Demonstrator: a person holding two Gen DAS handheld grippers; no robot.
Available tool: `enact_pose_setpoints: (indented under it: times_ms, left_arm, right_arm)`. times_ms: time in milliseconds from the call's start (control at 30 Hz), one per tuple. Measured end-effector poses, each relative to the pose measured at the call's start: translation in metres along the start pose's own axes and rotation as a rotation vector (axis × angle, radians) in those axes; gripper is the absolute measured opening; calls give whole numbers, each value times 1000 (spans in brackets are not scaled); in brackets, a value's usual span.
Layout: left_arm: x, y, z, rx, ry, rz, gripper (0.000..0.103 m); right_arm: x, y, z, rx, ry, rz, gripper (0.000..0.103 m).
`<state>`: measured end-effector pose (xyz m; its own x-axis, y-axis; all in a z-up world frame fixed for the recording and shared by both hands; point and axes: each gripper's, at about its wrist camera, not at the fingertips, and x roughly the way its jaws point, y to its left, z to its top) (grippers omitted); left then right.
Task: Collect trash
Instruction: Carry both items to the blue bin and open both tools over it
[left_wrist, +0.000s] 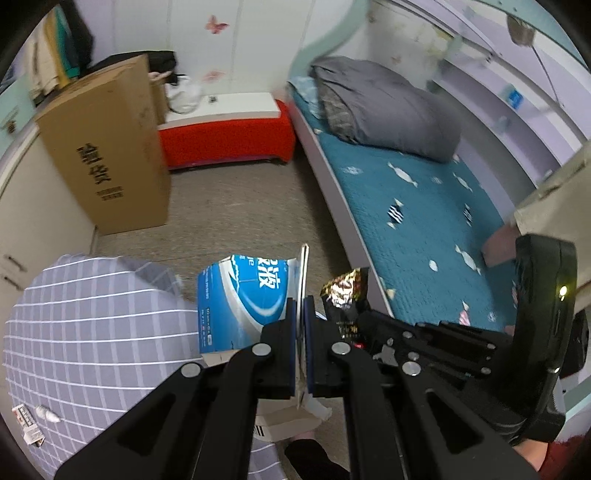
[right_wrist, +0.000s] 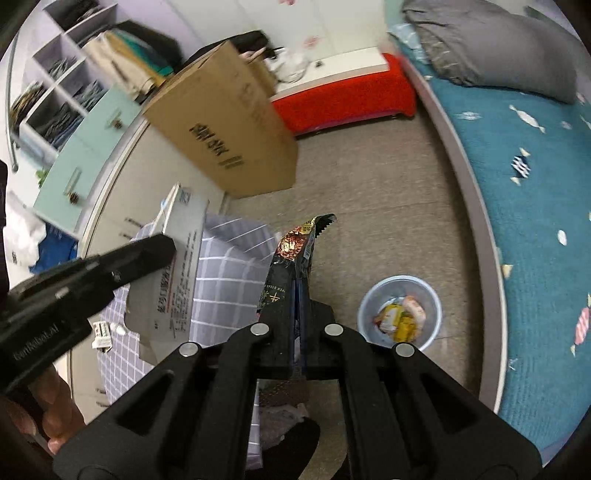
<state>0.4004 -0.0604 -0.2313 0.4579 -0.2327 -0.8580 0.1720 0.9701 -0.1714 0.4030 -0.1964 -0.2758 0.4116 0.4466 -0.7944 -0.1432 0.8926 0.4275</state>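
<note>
Closest to us, both pairs of black fingers were clamped on rubbish. Our left gripper (left_wrist: 300, 325) was closed on a flap of the torn blue-and-white cardboard carton (left_wrist: 243, 295), which stuck up in front of the left camera. Our right gripper (right_wrist: 297, 306) was pinched shut on the lower part of a crumpled black-and-gold foil snack wrapper (right_wrist: 295, 254), its serrated end pointing up and away.

We judged the job partly done. The small round translucent plastic bin (right_wrist: 400, 314) stood on the beige carpet (right_wrist: 388, 206) beside the bed and already held some yellow and orange wrappers (right_wrist: 400, 317). Both pieces in our grippers were not yet over it; the wrapper was to the left of it, apart from the rim, and the carton further left again. More seemed left: a small white printed packet (left_wrist: 28, 428) and a scrap of white crumpled paper (left_wrist: 48, 413) lay on the grey checked cloth-covered surface (left_wrist: 92, 332).

Around us were a tall brown cardboard box (right_wrist: 229, 129) leaning on the cabinets, a red-sided bench (right_wrist: 347, 99) and the bed with its teal quilted cover (right_wrist: 524, 206) and grey duvet (left_wrist: 388, 107). Nothing lay between wrapper and bin; our crowded grippers were the likeliest hindrance.
</note>
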Motion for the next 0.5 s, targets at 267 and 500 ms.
enact_pose_setpoints:
  times_ms: [267,500]
  left_arm:
    - [25,-35,8,27,41,-5,4]
    - [39,-44,10,32,73,-5,4]
  right_arm:
    - [-5,-51,9,71,-14,11,55]
    - [-21,-56,13,50,-45,-25,55]
